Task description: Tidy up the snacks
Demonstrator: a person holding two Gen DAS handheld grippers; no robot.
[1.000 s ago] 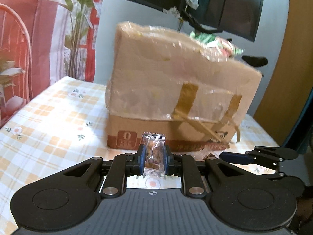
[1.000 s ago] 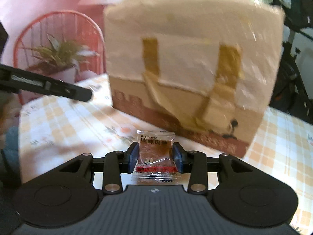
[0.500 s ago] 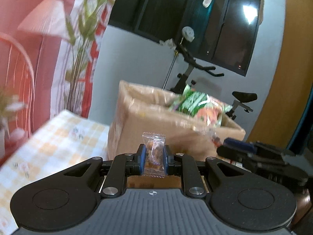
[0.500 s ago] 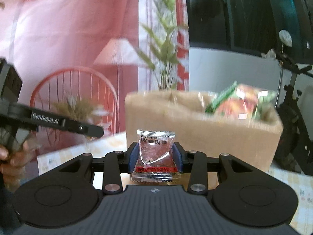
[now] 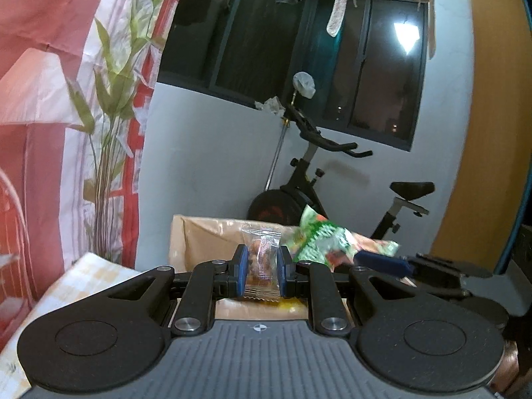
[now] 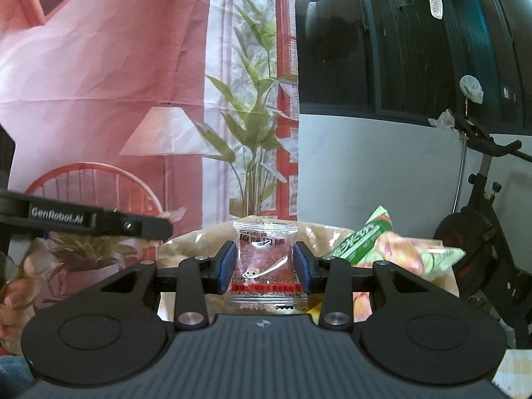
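Above the cardboard box (image 5: 206, 242), we are carrying two snacks: the left gripper (image 5: 261, 267) clamping a nut packet (image 5: 261, 259), the right gripper (image 6: 264, 267) pinching a red jerky packet (image 6: 264, 262). Next, probably, releasing both over the opening.

White lettering reading "GenRobot.AI" is showing on the black side bar of the left hand-held gripper (image 6: 83, 221), seen in the right wrist view. The clear plastic snack packet with reddish meat inside (image 6: 264, 266) is carrying dark Chinese characters up top — "原味肉脯" — and a red strip of print too small to read.
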